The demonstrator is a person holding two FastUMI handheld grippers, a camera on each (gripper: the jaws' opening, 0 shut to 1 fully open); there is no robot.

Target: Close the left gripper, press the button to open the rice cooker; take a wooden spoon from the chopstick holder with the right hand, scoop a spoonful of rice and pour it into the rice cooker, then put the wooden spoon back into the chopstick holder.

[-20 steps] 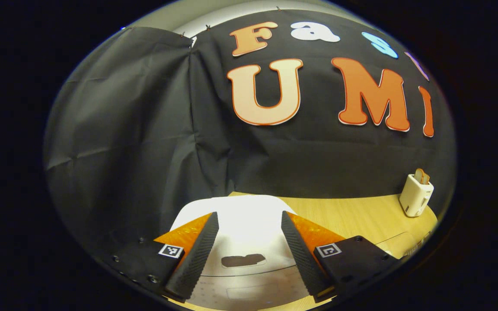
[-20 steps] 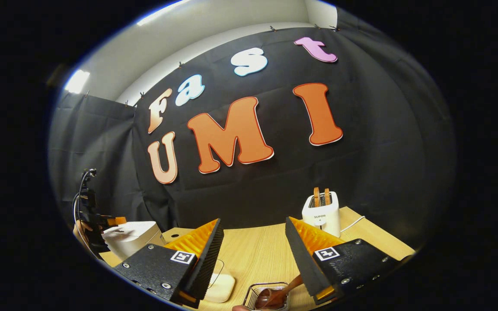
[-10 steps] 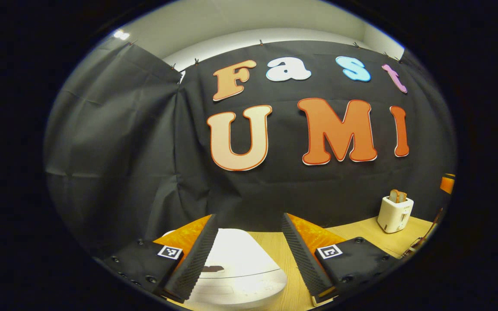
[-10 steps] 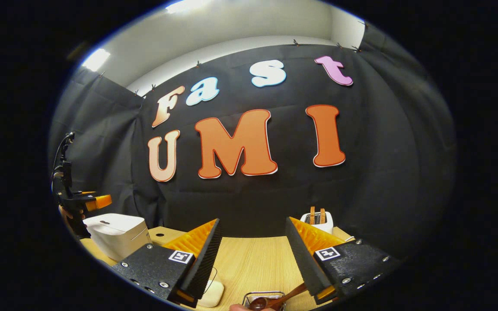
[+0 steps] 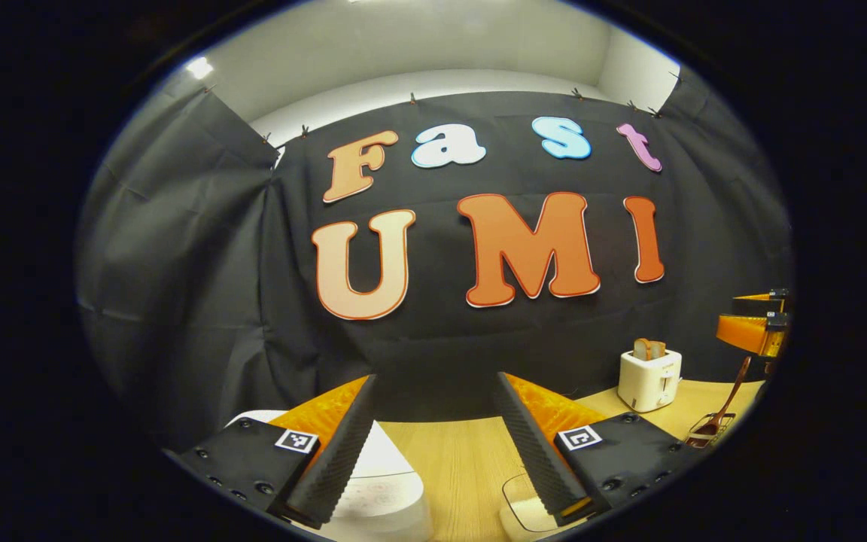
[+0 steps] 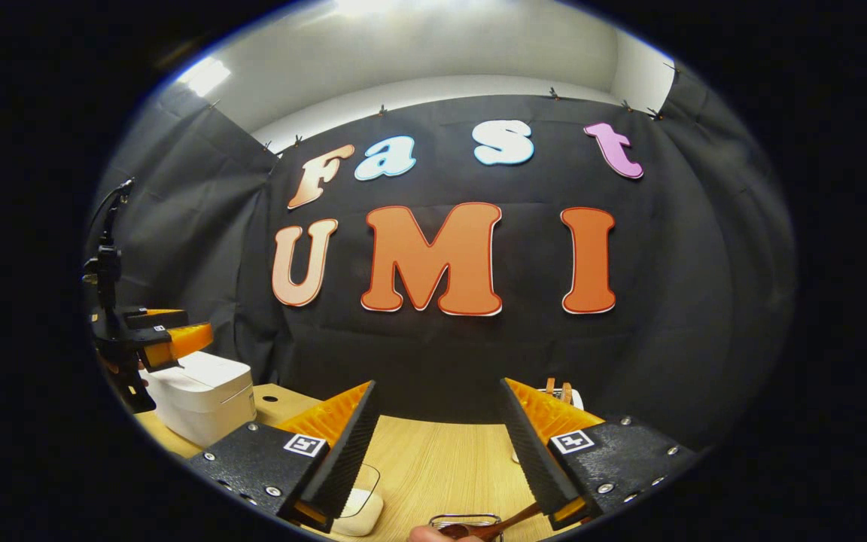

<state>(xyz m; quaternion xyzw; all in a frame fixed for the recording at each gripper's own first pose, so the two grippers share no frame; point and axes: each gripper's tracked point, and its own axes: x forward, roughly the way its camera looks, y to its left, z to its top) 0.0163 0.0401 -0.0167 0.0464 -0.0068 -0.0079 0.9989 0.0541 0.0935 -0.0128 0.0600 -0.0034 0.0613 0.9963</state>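
The white rice cooker (image 5: pixel 384 493) sits low left in the left gripper view, lid down, partly behind my left finger. My left gripper (image 5: pixel 434 376) is open and holds nothing. In the right gripper view the rice cooker (image 6: pixel 200 395) stands at the left, with the left gripper (image 6: pixel 177 340) just above it. My right gripper (image 6: pixel 437 382) is open and empty. Below it lies the wooden spoon (image 6: pixel 490 527) in the wire chopstick holder (image 6: pixel 465 519). A clear rice container (image 6: pixel 358 504) sits by my left finger. The spoon (image 5: pixel 721 406) leans out of the holder at the far right, under the right gripper (image 5: pixel 751 331).
A white toaster (image 5: pixel 649 376) with bread slices stands at the back right of the wooden table (image 5: pixel 456 459). The rice container (image 5: pixel 525 506) lies between cooker and holder. In the right gripper view the toaster (image 6: pixel 558 388) is mostly hidden behind my right finger.
The left gripper has lifted and pulled back from over the cooker lid, which slid to the view's lower left. The right view tilted up, so spoon and holder sank to its bottom edge.
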